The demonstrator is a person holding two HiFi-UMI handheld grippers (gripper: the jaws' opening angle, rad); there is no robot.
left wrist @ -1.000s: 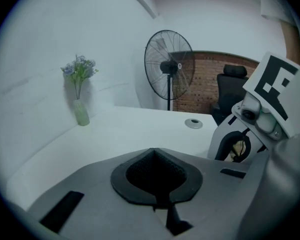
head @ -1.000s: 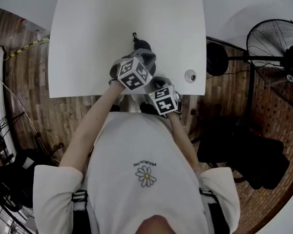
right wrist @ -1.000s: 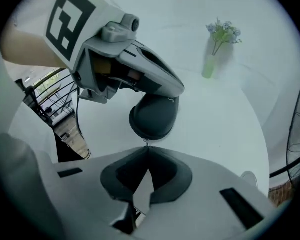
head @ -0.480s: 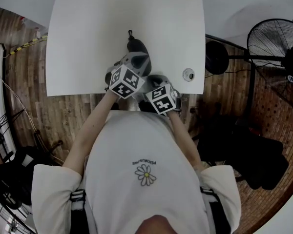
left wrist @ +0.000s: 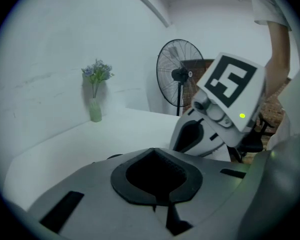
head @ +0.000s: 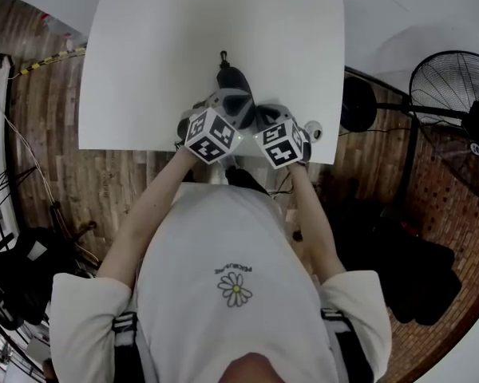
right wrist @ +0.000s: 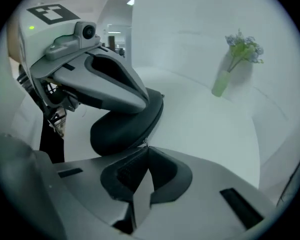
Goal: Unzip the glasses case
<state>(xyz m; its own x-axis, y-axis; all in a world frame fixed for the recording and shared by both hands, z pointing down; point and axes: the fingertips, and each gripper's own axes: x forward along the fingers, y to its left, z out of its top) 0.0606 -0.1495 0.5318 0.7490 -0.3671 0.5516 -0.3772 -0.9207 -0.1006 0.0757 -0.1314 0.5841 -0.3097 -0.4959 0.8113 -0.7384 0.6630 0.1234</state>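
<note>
The dark, rounded glasses case [head: 233, 80] lies on the white table [head: 144, 70] near its front edge.

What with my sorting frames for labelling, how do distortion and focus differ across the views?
Head view: fisheye bows the edges of the white table, light even. Left gripper view: dark round vignette, the left claw soft up close, fan clearer. Right gripper view: same vignette, glasses case dark, little detail.

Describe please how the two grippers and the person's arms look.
The left gripper and the right gripper are smooth grey shells with black pads inside the jaws. Each carries a white cube with black square markers and a small green light. The person wears a white short-sleeved T-shirt with a daisy print.
</note>
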